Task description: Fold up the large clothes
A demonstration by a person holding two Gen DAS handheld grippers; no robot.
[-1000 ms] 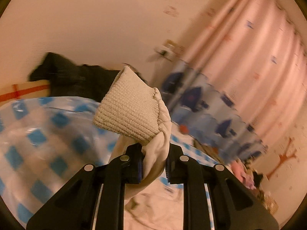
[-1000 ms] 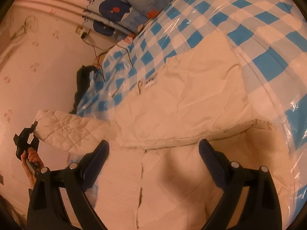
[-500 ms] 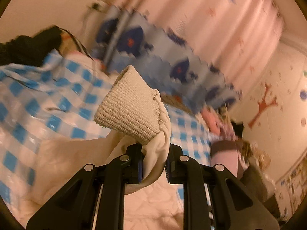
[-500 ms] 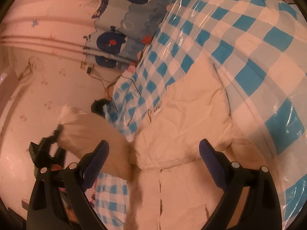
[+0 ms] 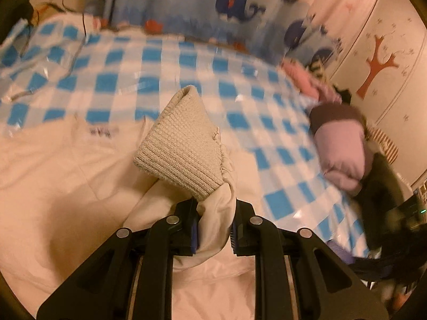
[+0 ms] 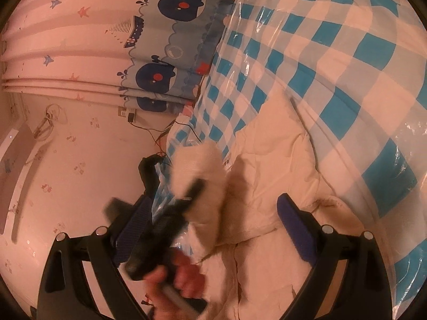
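Observation:
A large cream quilted jacket (image 6: pixel 277 160) lies spread on a blue-and-white checked bed cover (image 6: pixel 333 61). My left gripper (image 5: pixel 213 229) is shut on the jacket's sleeve, whose ribbed knit cuff (image 5: pixel 181 146) sticks up past the fingers. The sleeve is held over the jacket body (image 5: pixel 66 165). In the right wrist view the left gripper (image 6: pixel 170 213) and the hand holding it show blurred, carrying the sleeve (image 6: pixel 202 170) over the jacket. My right gripper (image 6: pixel 213 221) is open and empty above the jacket's lower part.
A whale-print blue curtain hem (image 5: pixel 202 8) and pink curtain (image 6: pixel 66 26) hang behind the bed. A purple and brown bundle of clothes (image 5: pixel 341 144) lies at the bed's right side. A dark garment (image 6: pixel 146 170) and wires (image 6: pixel 160 136) sit by the wall.
My left gripper has swung the sleeve from out at the side, in over the jacket body. The right gripper stays open and has tilted a little.

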